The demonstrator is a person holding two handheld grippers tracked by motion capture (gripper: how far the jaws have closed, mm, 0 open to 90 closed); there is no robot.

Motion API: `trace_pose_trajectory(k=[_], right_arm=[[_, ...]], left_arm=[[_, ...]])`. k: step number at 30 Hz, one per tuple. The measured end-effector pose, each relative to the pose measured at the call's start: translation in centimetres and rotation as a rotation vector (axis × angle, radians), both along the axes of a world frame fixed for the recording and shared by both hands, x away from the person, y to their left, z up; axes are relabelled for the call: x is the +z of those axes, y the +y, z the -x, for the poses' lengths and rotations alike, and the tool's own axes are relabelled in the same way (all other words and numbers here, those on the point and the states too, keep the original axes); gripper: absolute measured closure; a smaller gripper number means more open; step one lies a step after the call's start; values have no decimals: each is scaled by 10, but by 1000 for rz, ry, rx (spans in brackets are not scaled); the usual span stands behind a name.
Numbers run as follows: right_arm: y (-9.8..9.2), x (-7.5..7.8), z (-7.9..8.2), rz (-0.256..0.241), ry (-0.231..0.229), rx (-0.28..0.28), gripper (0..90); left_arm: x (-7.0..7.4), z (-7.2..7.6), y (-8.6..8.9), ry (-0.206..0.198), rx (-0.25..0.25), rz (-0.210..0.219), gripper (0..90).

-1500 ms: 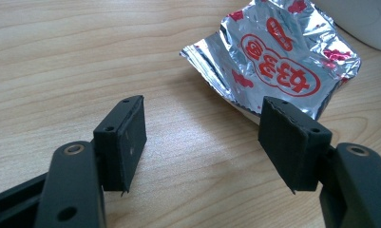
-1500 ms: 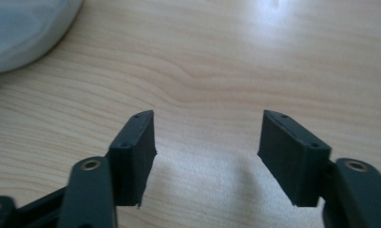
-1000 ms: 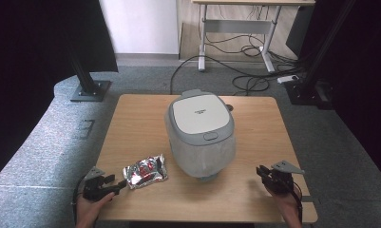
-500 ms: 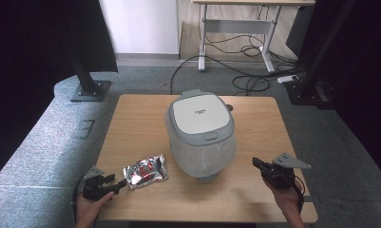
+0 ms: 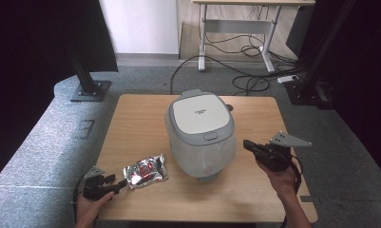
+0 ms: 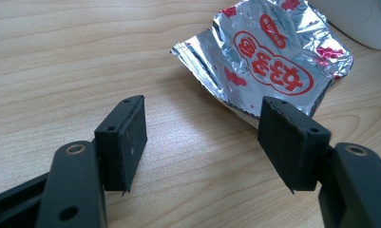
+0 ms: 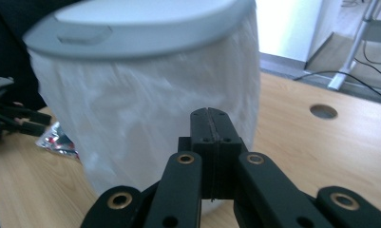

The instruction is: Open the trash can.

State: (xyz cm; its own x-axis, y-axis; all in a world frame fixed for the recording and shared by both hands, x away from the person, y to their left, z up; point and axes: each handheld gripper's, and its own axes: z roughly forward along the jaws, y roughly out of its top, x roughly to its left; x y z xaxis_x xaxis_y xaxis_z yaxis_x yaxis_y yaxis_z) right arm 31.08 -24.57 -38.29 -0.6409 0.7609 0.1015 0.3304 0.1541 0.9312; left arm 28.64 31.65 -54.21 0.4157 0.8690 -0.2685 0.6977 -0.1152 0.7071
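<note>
Our left hand-held gripper gapes before the foil packet: light, crinkly, slippery; we'd pinch its near edge. Right hand-held gripper is clenched, empty.

Bin blocks table centre, bare wood left, foil packet front-left

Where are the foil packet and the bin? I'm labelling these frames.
foil packet (image 6: 269, 61), left gripper view, on its red printed label.
bin (image 5: 200, 113), high view, on its white lid panel.
</note>
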Motion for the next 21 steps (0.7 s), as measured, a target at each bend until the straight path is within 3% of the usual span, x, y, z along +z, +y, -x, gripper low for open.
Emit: trace_pose_trajectory(k=[7, 15, 21], right_arm=[[20, 20, -7, 5, -39, 23, 896], [37, 32, -15, -21, -46, 48, 896], [47, 37, -16, -15, -53, 73, 896]], left_arm=[[0, 0, -1, 2, -8, -7, 348], [-1, -1, -1, 4, -6, -3, 347], [-1, -1, -3, 7, -14, -5, 347]])
